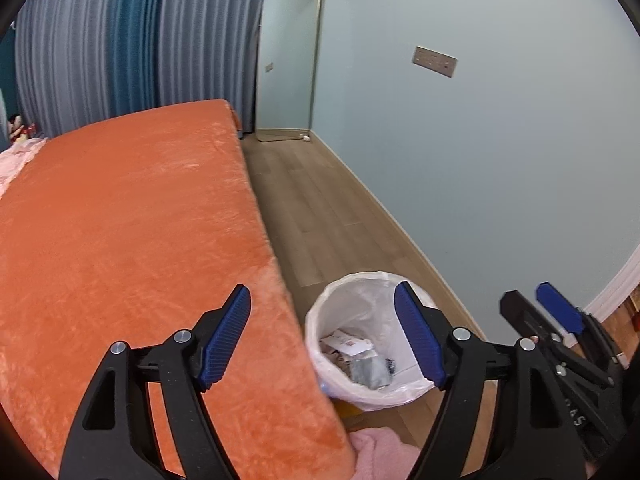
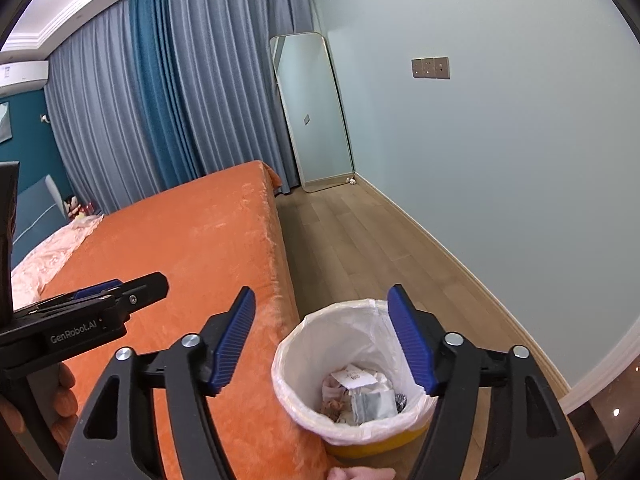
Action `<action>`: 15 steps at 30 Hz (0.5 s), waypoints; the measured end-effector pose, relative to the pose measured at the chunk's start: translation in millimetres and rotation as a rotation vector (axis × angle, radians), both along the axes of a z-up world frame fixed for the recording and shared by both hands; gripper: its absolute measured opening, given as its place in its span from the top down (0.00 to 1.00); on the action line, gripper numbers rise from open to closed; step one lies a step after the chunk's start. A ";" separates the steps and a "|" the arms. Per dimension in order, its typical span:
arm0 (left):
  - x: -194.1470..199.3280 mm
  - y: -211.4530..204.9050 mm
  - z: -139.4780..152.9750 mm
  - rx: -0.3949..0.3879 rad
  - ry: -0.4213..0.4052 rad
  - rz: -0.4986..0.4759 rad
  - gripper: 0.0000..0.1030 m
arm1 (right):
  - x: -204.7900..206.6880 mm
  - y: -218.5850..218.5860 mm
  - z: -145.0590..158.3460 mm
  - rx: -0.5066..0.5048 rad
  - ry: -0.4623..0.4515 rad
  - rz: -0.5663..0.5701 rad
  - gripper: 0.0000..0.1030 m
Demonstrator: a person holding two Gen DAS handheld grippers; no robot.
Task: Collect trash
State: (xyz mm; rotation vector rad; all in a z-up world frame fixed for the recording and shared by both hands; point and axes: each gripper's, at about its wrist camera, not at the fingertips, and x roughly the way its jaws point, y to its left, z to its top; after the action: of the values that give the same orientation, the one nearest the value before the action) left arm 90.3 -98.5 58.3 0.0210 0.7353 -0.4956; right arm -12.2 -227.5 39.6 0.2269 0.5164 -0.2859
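with both the left gripper point(image 1: 322, 336) and right gripper point(image 2: 322, 340) spread empty, swinging carelessly could topple the bin point(image 2: 356, 436).

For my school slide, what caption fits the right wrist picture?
Open right hand-held gripper above a lined trash bin of wrappers beside an orange bed.

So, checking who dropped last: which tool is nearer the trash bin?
Right. The right tool hangs open above the trash bin; the left tool sits open over the orange bed's edge beside it.
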 end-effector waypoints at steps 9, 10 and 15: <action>-23.2 48.2 -1.4 0.034 -0.020 0.090 0.15 | -12.5 38.3 2.8 -0.054 0.017 0.015 0.18; -25.1 53.4 -1.4 0.039 -0.023 0.105 0.13 | -13.4 41.9 1.9 -0.054 0.023 0.017 0.18; -30.1 69.9 -4.1 0.040 -0.021 0.141 0.09 | -19.9 57.4 -4.1 -0.070 0.042 0.006 0.07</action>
State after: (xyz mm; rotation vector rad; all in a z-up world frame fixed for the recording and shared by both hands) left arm 60.2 -28.6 54.2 0.0120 0.7203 -0.3455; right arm -32.1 -170.1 35.6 0.1521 0.5475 -0.3027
